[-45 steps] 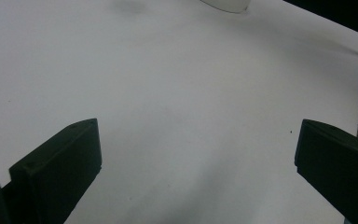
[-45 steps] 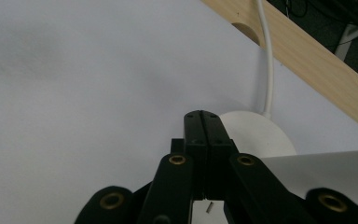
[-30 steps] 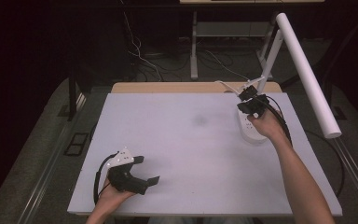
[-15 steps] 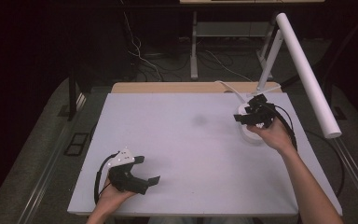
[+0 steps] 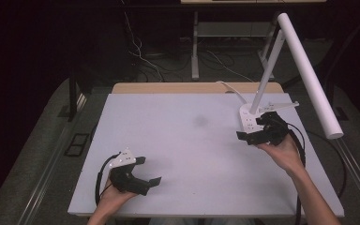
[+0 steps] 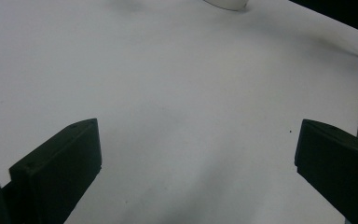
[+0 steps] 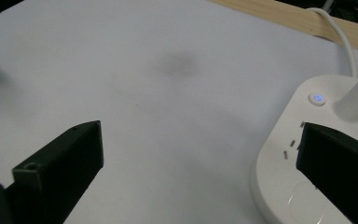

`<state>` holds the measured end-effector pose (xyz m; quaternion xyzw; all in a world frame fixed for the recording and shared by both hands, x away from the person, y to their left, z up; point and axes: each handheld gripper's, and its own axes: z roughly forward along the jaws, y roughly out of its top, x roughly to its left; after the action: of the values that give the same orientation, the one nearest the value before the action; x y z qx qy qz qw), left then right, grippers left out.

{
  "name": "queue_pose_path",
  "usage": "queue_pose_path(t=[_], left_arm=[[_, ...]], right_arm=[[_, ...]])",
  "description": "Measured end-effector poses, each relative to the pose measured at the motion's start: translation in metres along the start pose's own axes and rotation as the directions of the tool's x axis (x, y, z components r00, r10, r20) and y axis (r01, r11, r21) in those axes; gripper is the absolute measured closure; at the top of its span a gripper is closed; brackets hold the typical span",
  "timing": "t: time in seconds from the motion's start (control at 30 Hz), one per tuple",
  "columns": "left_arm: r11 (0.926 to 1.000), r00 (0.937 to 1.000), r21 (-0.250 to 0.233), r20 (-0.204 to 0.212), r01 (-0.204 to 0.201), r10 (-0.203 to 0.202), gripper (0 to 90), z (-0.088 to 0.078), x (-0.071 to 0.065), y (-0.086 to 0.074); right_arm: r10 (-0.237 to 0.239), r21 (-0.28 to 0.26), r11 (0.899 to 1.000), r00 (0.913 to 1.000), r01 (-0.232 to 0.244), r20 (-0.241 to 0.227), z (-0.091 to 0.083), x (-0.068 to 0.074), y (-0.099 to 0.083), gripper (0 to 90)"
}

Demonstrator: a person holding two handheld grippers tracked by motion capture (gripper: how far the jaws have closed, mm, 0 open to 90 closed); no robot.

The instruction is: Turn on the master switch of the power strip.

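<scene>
On my left, the left gripper (image 5: 146, 172) sits low over the near left part of the white counter (image 5: 183, 150), held in the left hand (image 5: 115, 194), its fingers (image 6: 58, 165) spread wide with only bare surface between them. Toward the middle I see a faint grey smudge (image 5: 200, 121) on the counter, well apart from both grippers. Further right, the right gripper (image 5: 254, 130) is in the right hand (image 5: 286, 152), just beside the desk lamp's white base (image 5: 249, 118). In the right gripper view its fingers (image 7: 60, 161) are wide apart, holding nothing, and the right one overlaps the base, where a small blue-lit power button (image 7: 316, 98) glows. The lamp's stem (image 5: 266, 75) leans up to the long white tube head (image 5: 309, 70) at far right.
</scene>
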<state>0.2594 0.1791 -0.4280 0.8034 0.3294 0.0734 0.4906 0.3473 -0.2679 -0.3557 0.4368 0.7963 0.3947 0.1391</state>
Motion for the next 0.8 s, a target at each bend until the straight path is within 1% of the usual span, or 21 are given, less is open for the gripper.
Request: queue_pose_path(t=[0.07, 0.13, 0.2, 0.4, 0.43, 0.47, 0.5, 0.53, 0.57, 0.63, 0.7, 0.8], left_arm=[[1.0000, 1.0000, 0.000, 0.000, 0.000, 0.000, 0.0, 0.000, 0.000, 0.000], [1.0000, 1.0000, 0.000, 0.000, 0.000, 0.000, 0.0, 0.000, 0.000, 0.000], [1.0000, 1.0000, 0.000, -0.001, 0.001, -0.001, 0.0, 0.000, 0.000, 0.000], [1.0000, 1.0000, 0.001, -0.001, 0.002, -0.002, 0.0, 0.000, 0.000, 0.000], [1.0000, 1.0000, 0.001, -0.001, 0.002, -0.002, 0.0, 0.000, 0.000, 0.000], [1.0000, 1.0000, 0.001, -0.003, 0.002, -0.002, 0.0, 0.000, 0.000, 0.000], [1.0000, 1.0000, 0.001, -0.003, 0.002, -0.002, 0.0, 0.000, 0.000, 0.000], [1.0000, 1.0000, 0.000, -0.003, 0.002, -0.002, 0.0, 0.000, 0.000, 0.000], [1.0000, 1.0000, 0.001, -0.003, 0.002, -0.002, 0.0, 0.000, 0.000, 0.000], [1.0000, 1.0000, 0.001, -0.004, 0.002, -0.002, 0.0, 0.000, 0.000, 0.000], [1.0000, 1.0000, 0.001, -0.004, 0.002, -0.002, 0.0, 0.000, 0.000, 0.000], [1.0000, 1.0000, 0.006, -0.004, 0.001, -0.001, 0.0, 0.000, 0.001, -0.001]], right_arm=[[0.008, -0.010, 1.000, 0.9998, -0.009, -0.020, -0.003, 0.002, -0.005, 0.1], [0.011, -0.014, 1.000, 0.9995, -0.011, -0.029, -0.006, 0.003, -0.011, 0.1], [0.010, -0.017, 1.000, 0.9994, -0.011, -0.034, -0.008, 0.005, -0.017, 0.1], [0.028, -0.030, 0.999, 0.9985, -0.030, -0.048, -0.014, 0.011, -0.037, 0.1], [0.028, -0.030, 0.999, 0.9985, -0.030, -0.048, -0.014, 0.011, -0.037, 0.1], [0.035, -0.038, 0.999, 0.9979, -0.037, -0.055, -0.016, 0.012, -0.044, 0.1], [0.035, -0.038, 0.999, 0.9979, -0.037, -0.055, -0.016, 0.012, -0.044, 0.1], [0.049, -0.042, 0.998, 0.9971, -0.052, -0.059, -0.018, 0.014, -0.051, 0.1], [0.053, -0.046, 0.997, 0.9968, -0.056, -0.060, -0.018, 0.015, -0.055, 0.1], [0.056, -0.049, 0.997, 0.9966, -0.059, -0.060, -0.019, 0.016, -0.058, 0.1], [0.059, -0.055, 0.997, 0.9964, -0.062, -0.062, -0.021, 0.018, -0.067, 0.1], [0.071, -0.060, 0.995, 0.9954, -0.074, -0.065, -0.024, 0.021, -0.075, 0.1]])
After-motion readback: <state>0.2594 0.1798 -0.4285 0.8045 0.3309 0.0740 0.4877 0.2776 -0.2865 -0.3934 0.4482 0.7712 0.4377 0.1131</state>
